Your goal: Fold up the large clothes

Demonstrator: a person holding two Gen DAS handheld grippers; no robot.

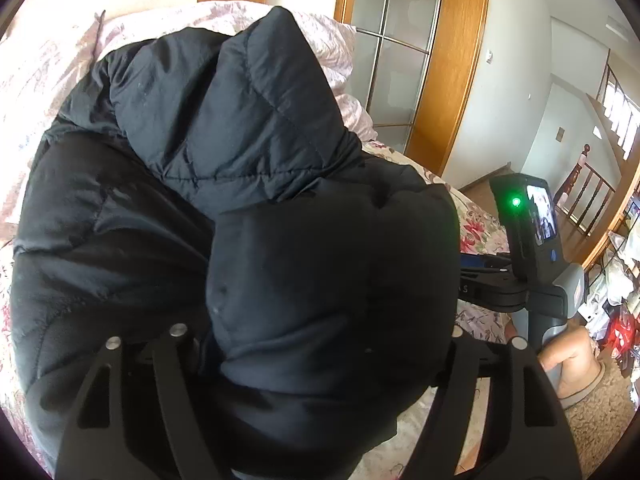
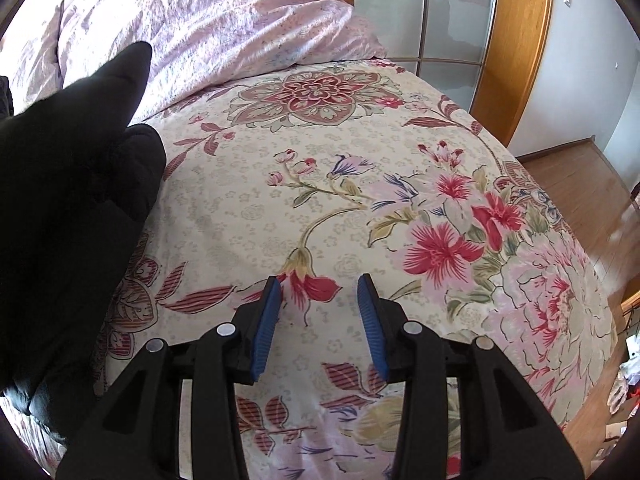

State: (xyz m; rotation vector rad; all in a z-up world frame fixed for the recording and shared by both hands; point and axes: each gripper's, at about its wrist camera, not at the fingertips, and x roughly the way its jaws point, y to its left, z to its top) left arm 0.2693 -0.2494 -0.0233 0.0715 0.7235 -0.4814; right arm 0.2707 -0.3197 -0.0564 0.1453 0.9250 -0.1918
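Observation:
A black puffer jacket (image 1: 224, 128) lies bunched on the bed and fills the left wrist view. One thick fold of it bulges up between the arms of my left gripper (image 1: 320, 320) and hides the fingertips; the arms stand wide apart. In the right wrist view the jacket (image 2: 60, 220) sits at the left edge. My right gripper (image 2: 320, 280) hovers over the floral bedspread (image 2: 360, 160), to the right of the jacket, its blue pads (image 2: 266, 320) apart with nothing between them. The left wrist view also shows the right gripper's body (image 1: 532, 240), held by a hand (image 1: 568, 356).
Pink crumpled pillows (image 2: 224, 20) lie at the head of the bed. A wood-framed glass door (image 2: 516, 40) stands beyond the bed's right side, with wooden floor (image 2: 580, 184) below it. A stair railing (image 1: 592, 188) and cluttered items (image 1: 624, 280) are farther right.

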